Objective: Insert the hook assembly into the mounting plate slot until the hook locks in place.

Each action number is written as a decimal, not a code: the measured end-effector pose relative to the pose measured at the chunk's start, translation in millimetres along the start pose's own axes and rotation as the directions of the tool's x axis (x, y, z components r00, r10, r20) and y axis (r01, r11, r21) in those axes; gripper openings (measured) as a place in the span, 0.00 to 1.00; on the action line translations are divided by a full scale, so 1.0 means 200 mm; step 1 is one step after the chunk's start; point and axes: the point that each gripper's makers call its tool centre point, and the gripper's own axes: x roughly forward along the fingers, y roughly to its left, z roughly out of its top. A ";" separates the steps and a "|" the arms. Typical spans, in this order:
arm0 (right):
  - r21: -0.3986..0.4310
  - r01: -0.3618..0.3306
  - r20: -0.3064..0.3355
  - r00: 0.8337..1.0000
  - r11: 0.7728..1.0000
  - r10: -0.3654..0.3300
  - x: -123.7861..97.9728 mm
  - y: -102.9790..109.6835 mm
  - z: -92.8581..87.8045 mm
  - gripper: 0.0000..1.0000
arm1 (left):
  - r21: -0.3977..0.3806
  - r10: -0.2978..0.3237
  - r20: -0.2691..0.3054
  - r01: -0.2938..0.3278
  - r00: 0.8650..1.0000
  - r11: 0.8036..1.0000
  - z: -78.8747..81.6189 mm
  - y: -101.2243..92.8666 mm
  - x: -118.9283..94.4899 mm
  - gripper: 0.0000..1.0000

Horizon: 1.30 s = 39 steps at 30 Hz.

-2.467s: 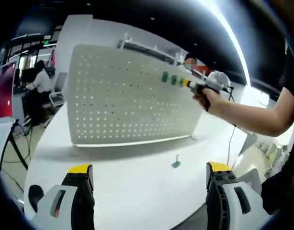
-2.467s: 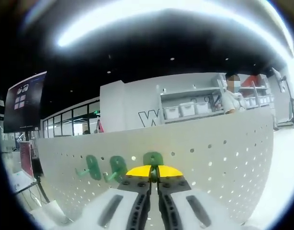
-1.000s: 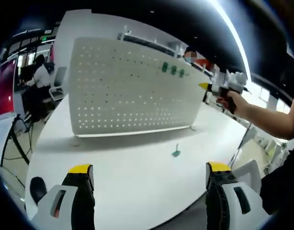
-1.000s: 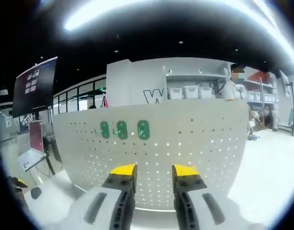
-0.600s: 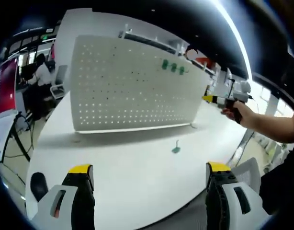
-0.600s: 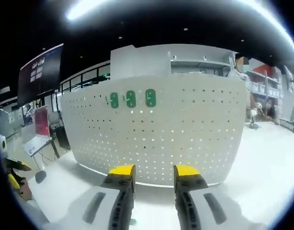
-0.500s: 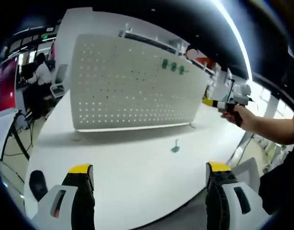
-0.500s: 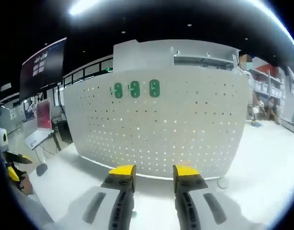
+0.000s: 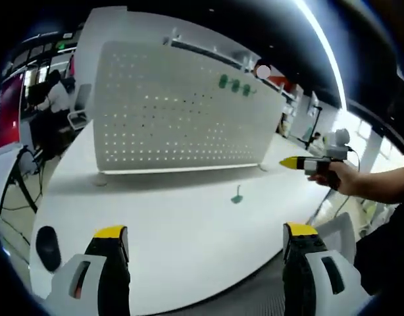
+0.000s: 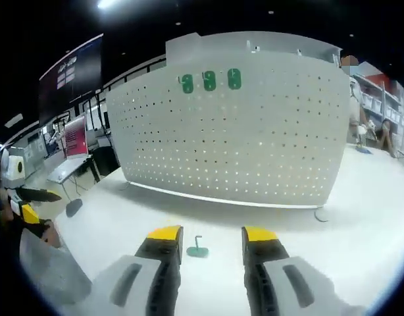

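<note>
— Hook assembly [image 10: 198, 248]: where does it sit against the tools?

— It lies loose on the smooth white table [image 10: 360, 230], a small green piece with a flat base and a thin upright stem, seen just past the parted yellow-tipped jaws of the right gripper [image 10: 211, 235], which hold nothing. In the left gripper view the same hook [image 9: 237, 196] lies well beyond the left gripper [image 9: 205, 234], whose jaws stand wide apart and empty.

— And the plate?

— The mounting plate [image 10: 254, 131] stands upright towards the table's far edge: a white sheet pierced with regular rows of small holes, on little feet. Three green hooks [image 10: 209, 81] hang side by side near its top edge.

— Anything else?

— A hand [image 9: 340, 181] at the right of the left gripper view grips the right gripper's handle. A dark oval object [image 9: 45, 245] lies near the table's left edge.
</note>
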 end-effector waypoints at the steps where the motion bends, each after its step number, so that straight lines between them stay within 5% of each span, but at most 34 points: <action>1: -0.004 -0.004 -0.013 1.000 1.000 0.004 0.00 0.01 -0.03 0.33 | -0.004 0.003 -0.002 -0.003 1.000 1.000 -0.01 0.01 0.00 0.99; 17: -0.016 -0.082 -0.158 0.984 0.997 0.079 -0.02 0.12 -0.32 0.34 | 0.001 0.037 -0.090 -0.037 0.995 0.999 -0.13 0.03 0.03 0.99; 39: 0.002 -0.136 -0.223 0.966 0.991 0.133 0.49 0.23 -0.40 0.27 | -0.040 0.067 -0.143 -0.074 0.987 0.996 -0.22 0.06 0.03 0.98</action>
